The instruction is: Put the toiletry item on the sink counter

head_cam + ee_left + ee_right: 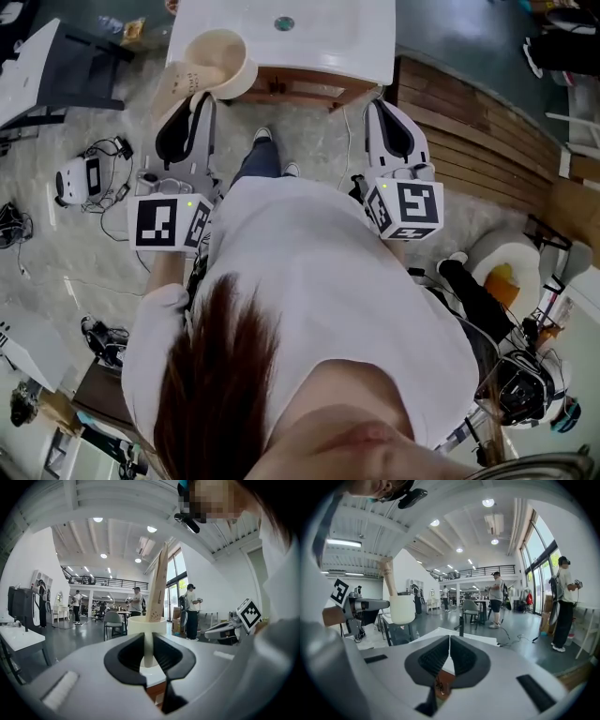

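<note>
A cream cup (223,62) with a beige toothpaste tube (172,84) leaning out of it hangs at the front left corner of the white sink counter (337,37). My left gripper (201,97) is shut on the cup's wall. In the left gripper view the cup (146,625) sits pinched between the jaws with the tube (158,583) rising from it. My right gripper (382,101) is shut and holds nothing, near the counter's front right corner. The right gripper view shows the cup (402,609), the tube (387,576) and the counter's black faucet (461,626).
The counter has a drain (284,23) and a wooden base (300,86). Slatted wooden decking (487,141) lies to the right. A small white device with cables (80,178) sits on the floor at left, a dark chair (56,66) beyond it. Several people stand in the hall.
</note>
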Action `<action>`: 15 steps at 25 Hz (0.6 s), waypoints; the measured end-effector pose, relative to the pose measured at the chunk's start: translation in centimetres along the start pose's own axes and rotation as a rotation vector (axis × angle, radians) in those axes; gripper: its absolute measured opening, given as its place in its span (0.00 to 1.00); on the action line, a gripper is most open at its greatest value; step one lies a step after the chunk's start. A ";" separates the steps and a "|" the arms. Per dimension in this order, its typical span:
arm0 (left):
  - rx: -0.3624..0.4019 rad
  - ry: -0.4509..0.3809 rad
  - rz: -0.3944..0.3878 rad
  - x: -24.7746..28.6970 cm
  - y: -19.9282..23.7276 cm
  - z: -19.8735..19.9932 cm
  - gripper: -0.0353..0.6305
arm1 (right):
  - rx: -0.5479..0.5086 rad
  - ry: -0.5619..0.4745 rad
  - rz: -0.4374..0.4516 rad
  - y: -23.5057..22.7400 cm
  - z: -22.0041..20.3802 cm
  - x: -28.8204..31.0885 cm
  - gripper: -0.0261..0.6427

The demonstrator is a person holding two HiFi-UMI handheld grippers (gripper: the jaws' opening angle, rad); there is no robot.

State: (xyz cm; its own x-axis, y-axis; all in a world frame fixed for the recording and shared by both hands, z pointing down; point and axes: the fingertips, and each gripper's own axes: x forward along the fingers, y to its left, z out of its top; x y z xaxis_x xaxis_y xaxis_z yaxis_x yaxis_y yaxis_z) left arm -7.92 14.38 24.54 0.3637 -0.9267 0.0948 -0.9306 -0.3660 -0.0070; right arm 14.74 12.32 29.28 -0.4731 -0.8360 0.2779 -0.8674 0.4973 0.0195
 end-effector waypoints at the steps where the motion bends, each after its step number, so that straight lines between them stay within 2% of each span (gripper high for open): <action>1: -0.002 0.001 -0.001 0.5 0.7 0.0 0.13 | 0.000 0.000 -0.002 0.0 0.3 0.8 0.06; 11: 0.019 0.002 -0.039 5.8 8.9 2.0 0.13 | 0.008 -0.004 -0.029 1.0 4.6 9.3 0.06; 15: 0.004 0.024 -0.061 7.3 11.6 1.2 0.13 | 0.018 0.001 -0.061 1.4 4.8 11.8 0.06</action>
State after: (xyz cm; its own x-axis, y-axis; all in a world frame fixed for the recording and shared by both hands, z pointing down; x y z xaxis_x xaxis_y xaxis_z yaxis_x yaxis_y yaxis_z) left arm -16.04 3.22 23.97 0.4183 -0.9005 0.1187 -0.9067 -0.4218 -0.0049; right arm 7.22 1.99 27.98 -0.4193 -0.8645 0.2773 -0.8972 0.4413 0.0192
